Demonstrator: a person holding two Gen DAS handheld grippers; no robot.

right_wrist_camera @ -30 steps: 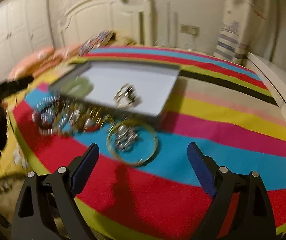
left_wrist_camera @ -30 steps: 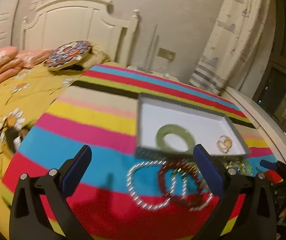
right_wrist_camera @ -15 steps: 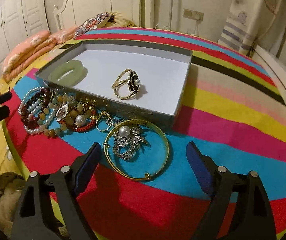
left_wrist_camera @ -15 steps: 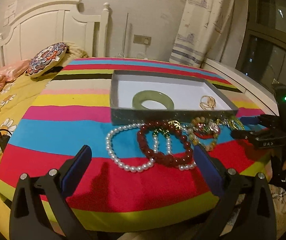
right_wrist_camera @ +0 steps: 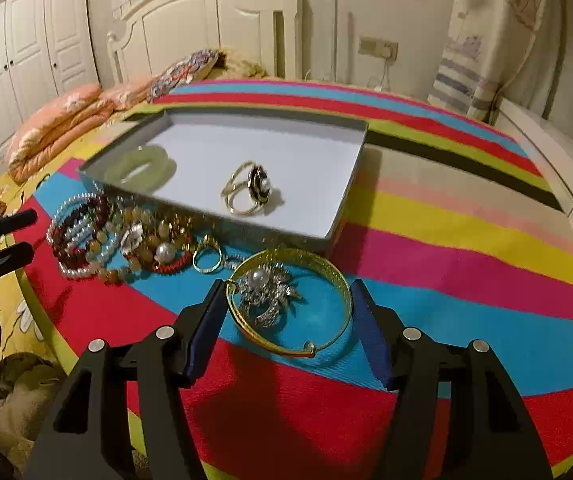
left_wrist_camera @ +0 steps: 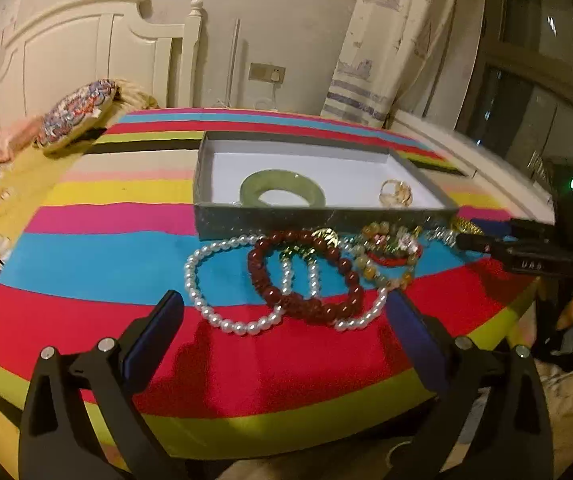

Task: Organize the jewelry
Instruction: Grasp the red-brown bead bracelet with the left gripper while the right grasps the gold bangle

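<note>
Right tongs (right_wrist_camera: 286, 320) straddle gold bangle (right_wrist_camera: 328, 276), seemingly touching.

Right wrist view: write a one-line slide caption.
Open right gripper straddles a gold bangle ringing a pearl brooch, beside the grey tray.

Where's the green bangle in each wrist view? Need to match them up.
Left wrist: the green bangle lies flat inside the grey box, left of centre, just behind its near wall.
Right wrist: the same bangle sits in the box's near-left corner, left of picture centre.
Shared landmark: the gold ring on the box floor; it lies right of the bangle in both views.
</note>
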